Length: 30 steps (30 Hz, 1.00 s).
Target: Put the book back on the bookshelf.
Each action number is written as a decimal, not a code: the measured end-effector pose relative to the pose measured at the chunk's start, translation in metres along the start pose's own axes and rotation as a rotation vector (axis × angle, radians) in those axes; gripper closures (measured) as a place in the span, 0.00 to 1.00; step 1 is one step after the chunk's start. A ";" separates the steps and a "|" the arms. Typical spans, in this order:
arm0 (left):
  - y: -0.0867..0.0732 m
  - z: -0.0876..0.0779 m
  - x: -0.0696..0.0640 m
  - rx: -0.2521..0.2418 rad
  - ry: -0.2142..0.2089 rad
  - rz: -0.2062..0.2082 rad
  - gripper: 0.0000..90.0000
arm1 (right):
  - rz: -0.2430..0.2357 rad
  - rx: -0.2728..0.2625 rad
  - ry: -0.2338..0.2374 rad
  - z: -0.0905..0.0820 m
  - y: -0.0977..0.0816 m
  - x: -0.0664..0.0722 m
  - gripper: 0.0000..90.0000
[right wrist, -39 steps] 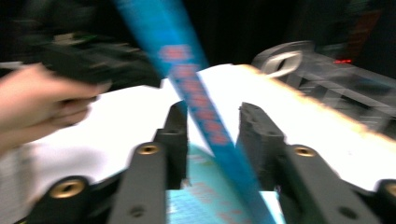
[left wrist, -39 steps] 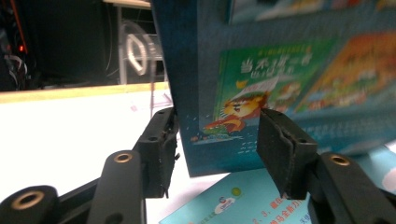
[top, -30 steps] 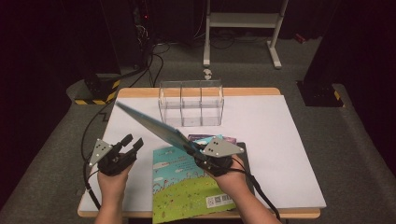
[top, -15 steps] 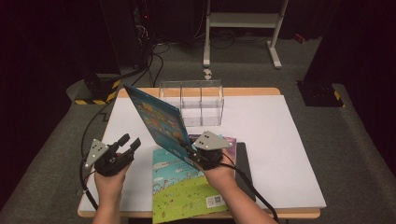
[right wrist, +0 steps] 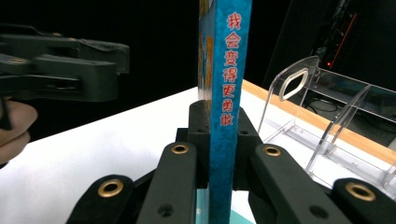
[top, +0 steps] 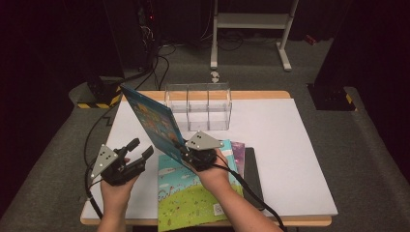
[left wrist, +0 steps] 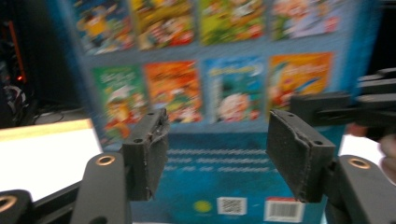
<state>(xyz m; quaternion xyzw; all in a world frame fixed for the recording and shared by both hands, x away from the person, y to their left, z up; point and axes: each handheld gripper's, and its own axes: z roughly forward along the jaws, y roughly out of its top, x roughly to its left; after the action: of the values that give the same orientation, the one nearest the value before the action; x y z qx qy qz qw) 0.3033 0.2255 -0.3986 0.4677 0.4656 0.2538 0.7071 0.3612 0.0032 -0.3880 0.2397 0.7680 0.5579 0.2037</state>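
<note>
My right gripper point(top: 185, 153) is shut on the bottom of a blue picture book point(top: 151, 120) and holds it raised on edge over the white table top point(top: 290, 145). In the right gripper view the pads clamp the book's spine point(right wrist: 225, 93) at my right gripper point(right wrist: 223, 135). My left gripper point(top: 140, 149) hovers just left of the book. Its jaws have just been opening, and nothing is between them. The left gripper view has my left gripper point(left wrist: 217, 149) open, facing the book's back cover point(left wrist: 224, 70) from a short way off.
A clear three-slot organizer point(top: 198, 106) stands behind the raised book. A green-and-blue book point(top: 193, 198) lies flat under my right hand on a purple book point(top: 238, 149) and a dark one point(top: 251, 169). Cables trail off the table's near edge.
The right gripper has tipped the blue book from a low slant to nearly upright and shifted it left. The left gripper has risen a little, and its jaws stand wider.
</note>
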 end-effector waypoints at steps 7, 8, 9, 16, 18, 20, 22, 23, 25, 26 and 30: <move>0.006 -0.003 -0.014 -0.013 -0.046 -0.002 0.37 | -0.022 0.002 0.002 0.005 0.000 0.006 0.91; 0.008 -0.005 -0.018 -0.022 -0.058 -0.003 0.36 | -0.023 0.002 0.006 0.006 0.000 0.009 0.91; 0.008 -0.005 -0.018 -0.022 -0.058 -0.003 0.35 | -0.023 0.002 0.006 0.006 0.000 0.009 0.91; 0.016 -0.012 -0.032 -0.050 -0.118 -0.014 0.33 | -0.046 0.002 0.024 0.008 -0.001 0.021 0.88; 0.017 -0.014 -0.035 -0.055 -0.132 -0.011 0.32 | -0.064 0.005 0.028 0.009 -0.001 0.026 0.88; 0.018 -0.015 -0.037 -0.056 -0.145 -0.010 0.32 | -0.080 0.005 0.034 0.009 -0.002 0.030 0.87; 0.019 -0.016 -0.038 -0.061 -0.158 -0.025 0.31 | -0.091 0.006 0.043 0.009 -0.004 0.034 0.86; 0.019 -0.016 -0.039 -0.060 -0.159 -0.027 0.31 | -0.091 0.006 0.043 0.009 -0.004 0.034 0.86; 0.018 -0.015 -0.040 -0.063 -0.153 -0.026 0.29 | -0.095 0.007 0.039 0.008 -0.004 0.036 0.86; 0.018 -0.016 -0.040 -0.063 -0.153 -0.029 0.29 | -0.096 0.008 0.036 0.008 -0.005 0.037 0.86; 0.018 -0.016 -0.041 -0.069 -0.147 -0.025 0.29 | -0.095 0.013 0.041 0.007 -0.005 0.036 0.85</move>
<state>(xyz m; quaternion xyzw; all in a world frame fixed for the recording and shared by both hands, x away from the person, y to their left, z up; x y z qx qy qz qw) 0.2728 0.2072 -0.3675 0.4546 0.4094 0.2256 0.7582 0.3357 0.0291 -0.3964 0.1929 0.7862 0.5473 0.2127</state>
